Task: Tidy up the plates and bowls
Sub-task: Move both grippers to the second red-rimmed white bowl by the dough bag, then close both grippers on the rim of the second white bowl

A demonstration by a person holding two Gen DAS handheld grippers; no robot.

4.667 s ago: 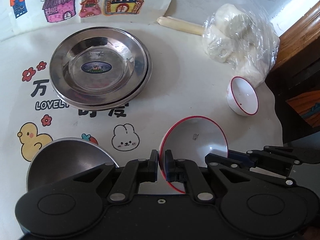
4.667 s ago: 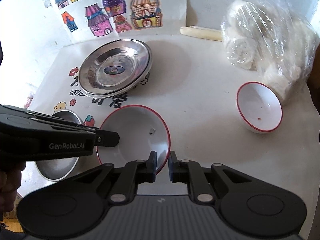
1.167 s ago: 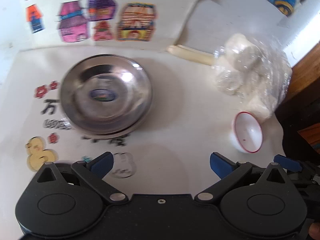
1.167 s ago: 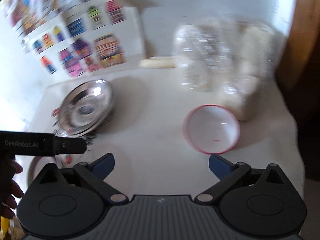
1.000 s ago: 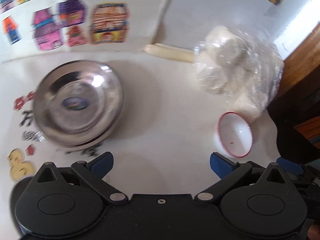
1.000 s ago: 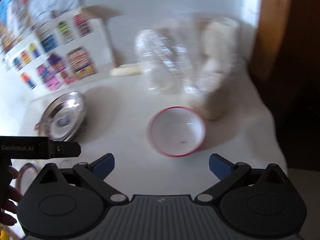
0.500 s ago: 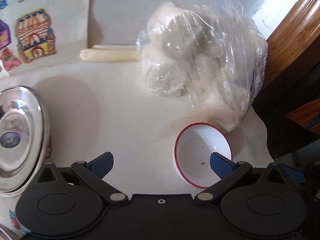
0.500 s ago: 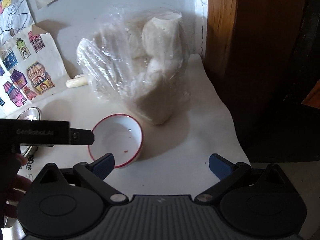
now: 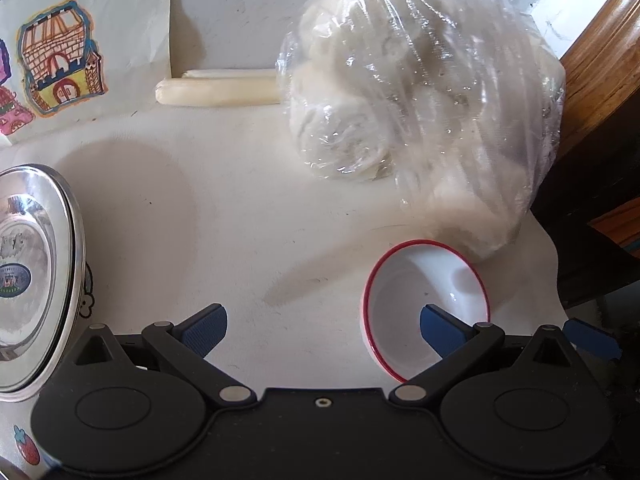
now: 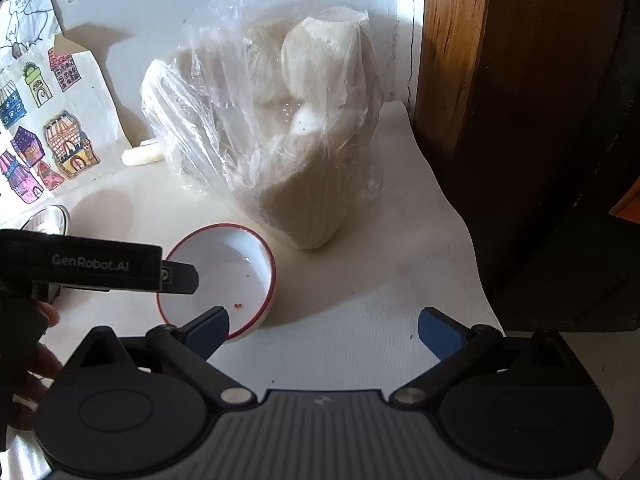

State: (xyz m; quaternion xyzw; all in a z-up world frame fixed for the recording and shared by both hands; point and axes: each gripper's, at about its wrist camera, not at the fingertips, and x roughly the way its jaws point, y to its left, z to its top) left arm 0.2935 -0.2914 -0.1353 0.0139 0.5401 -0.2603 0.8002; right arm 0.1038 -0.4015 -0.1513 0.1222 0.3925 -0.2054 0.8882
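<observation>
A small white bowl with a red rim (image 9: 404, 308) stands on the white table cloth, right in front of both grippers; it also shows in the right wrist view (image 10: 224, 268). My left gripper (image 9: 322, 326) is open and empty, its right finger over the bowl's inside. My right gripper (image 10: 324, 330) is open and empty, its left finger at the bowl's near rim. The left gripper's body (image 10: 100, 266) reaches over the bowl's left side in the right wrist view. A stack of steel plates (image 9: 36, 272) lies at the left edge.
A clear plastic bag of white buns (image 9: 420, 120) stands just behind the bowl, also seen in the right wrist view (image 10: 276, 132). A pale roll (image 9: 218, 90) lies against the wall. A dark wooden cabinet (image 10: 520, 120) borders the table's right edge.
Both grippers have let go of the large red-rimmed bowl, opened, and swung right to the small bowl. In the last half second both moved slightly closer to it.
</observation>
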